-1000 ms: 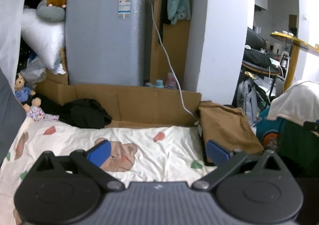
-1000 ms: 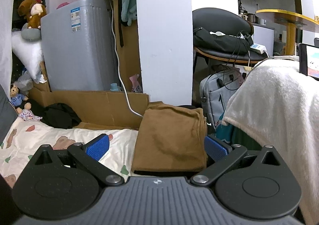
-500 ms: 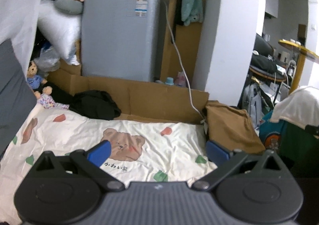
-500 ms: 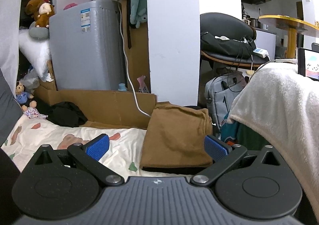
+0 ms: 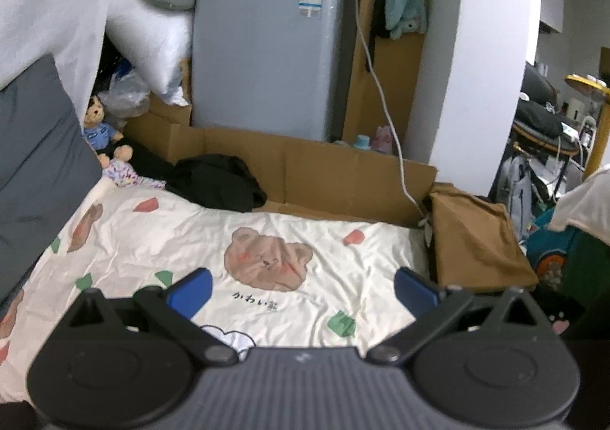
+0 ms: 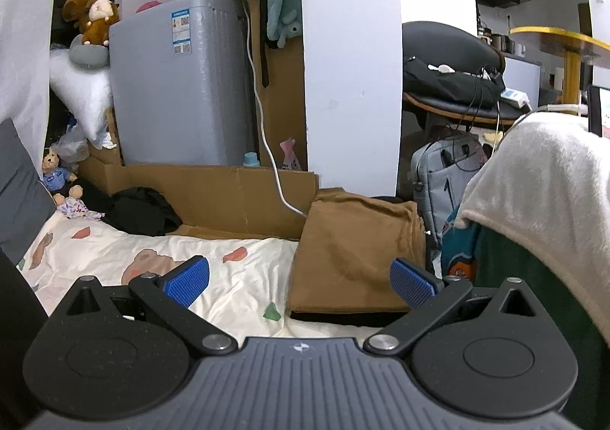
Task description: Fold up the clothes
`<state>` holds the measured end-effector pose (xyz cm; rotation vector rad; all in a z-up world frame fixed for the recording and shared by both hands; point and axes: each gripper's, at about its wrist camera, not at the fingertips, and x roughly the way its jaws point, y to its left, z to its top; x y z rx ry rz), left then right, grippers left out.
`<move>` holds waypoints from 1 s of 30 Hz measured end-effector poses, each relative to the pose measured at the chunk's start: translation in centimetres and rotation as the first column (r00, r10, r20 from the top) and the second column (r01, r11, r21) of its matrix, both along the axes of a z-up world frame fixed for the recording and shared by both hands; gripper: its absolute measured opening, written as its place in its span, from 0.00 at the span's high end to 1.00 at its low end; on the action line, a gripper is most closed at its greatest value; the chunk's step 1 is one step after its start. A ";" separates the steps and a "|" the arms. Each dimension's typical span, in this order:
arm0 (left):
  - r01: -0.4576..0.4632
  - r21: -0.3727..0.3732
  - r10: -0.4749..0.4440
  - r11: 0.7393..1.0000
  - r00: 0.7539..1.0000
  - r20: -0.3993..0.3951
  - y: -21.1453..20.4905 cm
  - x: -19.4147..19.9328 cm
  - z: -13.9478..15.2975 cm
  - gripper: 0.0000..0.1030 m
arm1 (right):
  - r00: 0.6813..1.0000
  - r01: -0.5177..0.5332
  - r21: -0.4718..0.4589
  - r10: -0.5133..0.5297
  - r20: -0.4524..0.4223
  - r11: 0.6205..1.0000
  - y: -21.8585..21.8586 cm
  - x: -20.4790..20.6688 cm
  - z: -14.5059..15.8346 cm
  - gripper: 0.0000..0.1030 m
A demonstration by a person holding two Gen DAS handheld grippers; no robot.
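A folded brown garment (image 5: 474, 239) lies at the right edge of the bed; in the right wrist view it (image 6: 354, 258) sits just ahead of the right gripper. A crumpled black garment (image 5: 217, 186) lies at the far side of the bed and also shows in the right wrist view (image 6: 143, 210). My left gripper (image 5: 303, 292) is open and empty above the bear-print sheet (image 5: 267, 258). My right gripper (image 6: 299, 279) is open and empty, hovering in front of the brown garment's near edge.
A cardboard wall (image 5: 324, 174) borders the bed's far side, with a grey appliance (image 5: 263, 48) behind it. A dark pillow (image 5: 30, 147) is at the left. A white fleece blanket (image 6: 541, 193) hangs at the right. A white cable (image 6: 267, 147) drops to the brown garment.
The left gripper has swung left and tilted down, so more of the sheet and the black garment are in view. The right gripper shifted slightly left. Both stayed open.
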<state>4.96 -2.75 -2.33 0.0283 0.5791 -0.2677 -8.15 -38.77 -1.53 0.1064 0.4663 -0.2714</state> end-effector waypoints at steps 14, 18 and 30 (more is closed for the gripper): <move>-0.014 0.017 0.014 1.000 1.000 0.006 -0.8 0.1 -0.6 0.00 | 1.000 -0.017 0.022 0.017 -0.003 1.000 0.1 0.4 -1.0 0.00; -0.010 0.032 0.010 0.999 1.000 0.001 -1.2 0.2 -0.9 0.00 | 1.000 -0.013 0.031 0.013 -0.005 0.999 -0.2 0.4 -1.2 0.00; 0.010 0.077 -0.009 0.997 1.000 -0.014 -2.6 0.6 -1.7 0.00 | 1.000 -0.008 0.058 0.009 -0.023 0.998 -0.9 0.8 -2.3 0.00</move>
